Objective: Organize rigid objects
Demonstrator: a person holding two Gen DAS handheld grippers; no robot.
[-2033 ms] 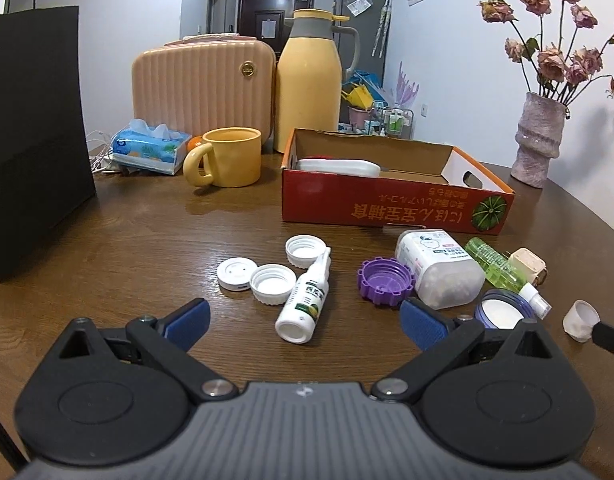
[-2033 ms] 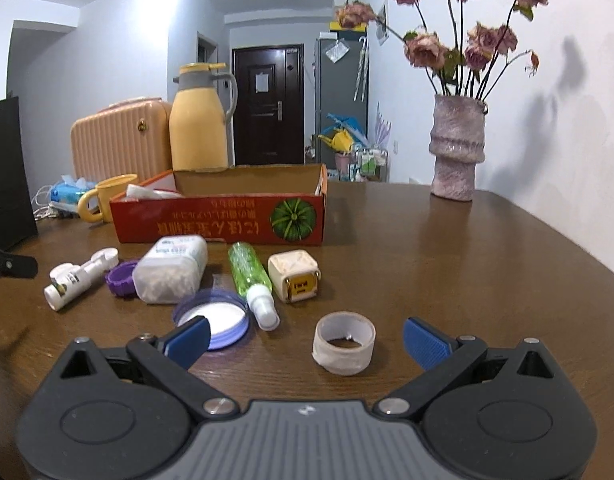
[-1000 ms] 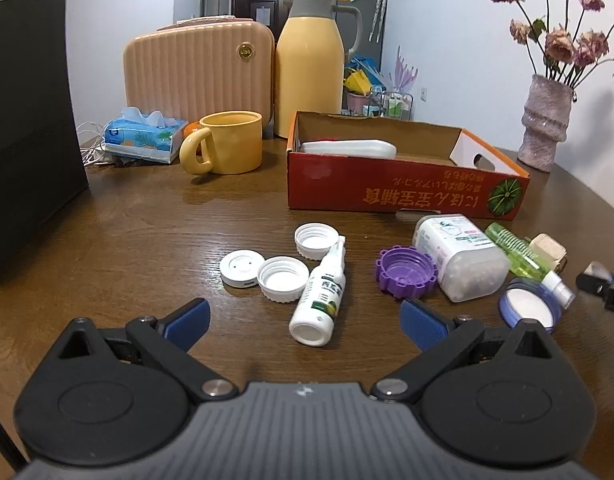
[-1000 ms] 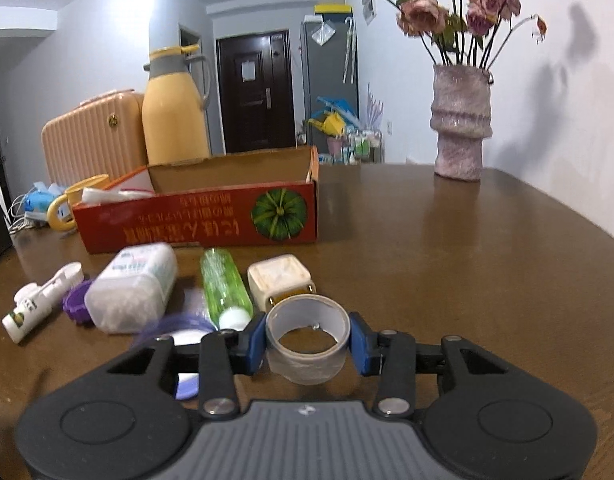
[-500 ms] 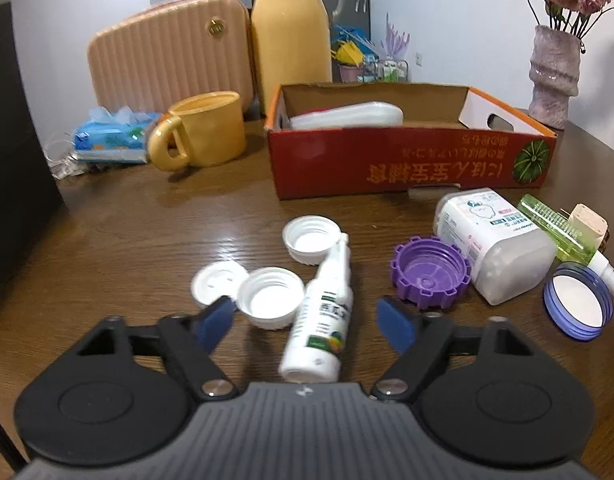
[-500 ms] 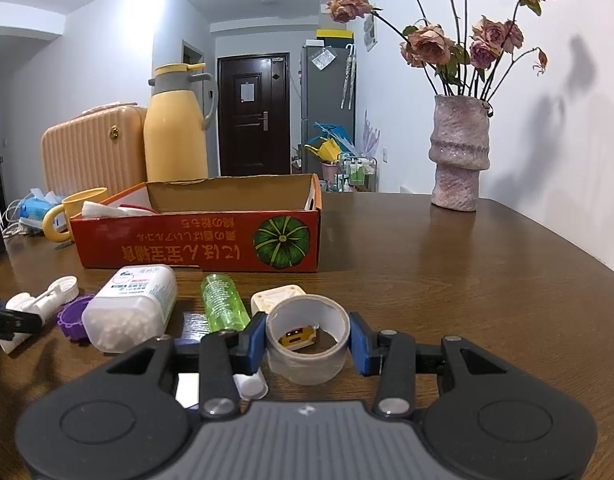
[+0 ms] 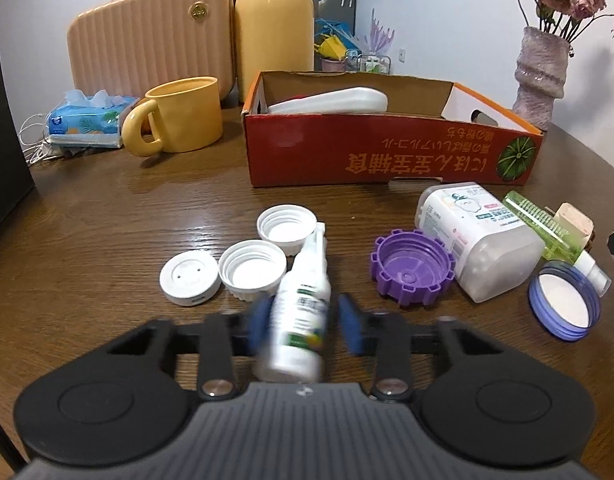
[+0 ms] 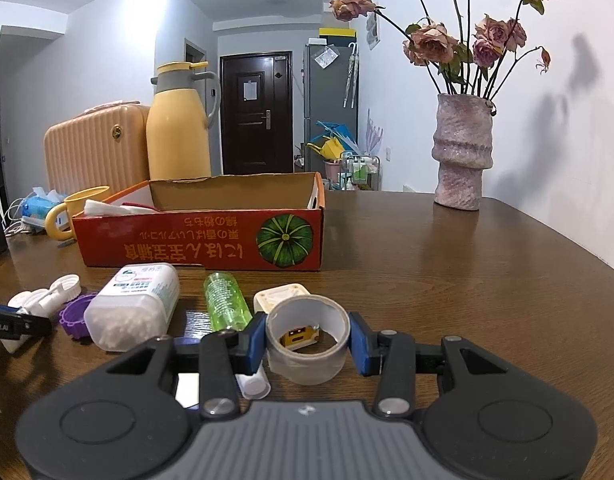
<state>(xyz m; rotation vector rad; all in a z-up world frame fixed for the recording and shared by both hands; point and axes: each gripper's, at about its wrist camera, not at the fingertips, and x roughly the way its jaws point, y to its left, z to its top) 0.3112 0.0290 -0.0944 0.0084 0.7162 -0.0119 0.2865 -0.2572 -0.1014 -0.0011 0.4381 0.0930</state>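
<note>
Left tongs (image 7: 303, 326), jaws just closed in, clamp the blurred white spray bottle (image 7: 303, 312) lying on the wooden desk (image 7: 107, 220) beside two white caps (image 7: 253, 268) and a purple lid (image 7: 411, 266), while right tongs (image 8: 307, 340) grip a tape roll (image 8: 307, 340) before the red cardboard box (image 8: 203, 240)

I note a red box (image 7: 391, 152) with orange lettering and a green pumpkin print, a purple cap (image 7: 411, 267), three white caps, a yellow mug (image 7: 179, 115), a ribbed peach suitcase (image 7: 147, 36).
</note>
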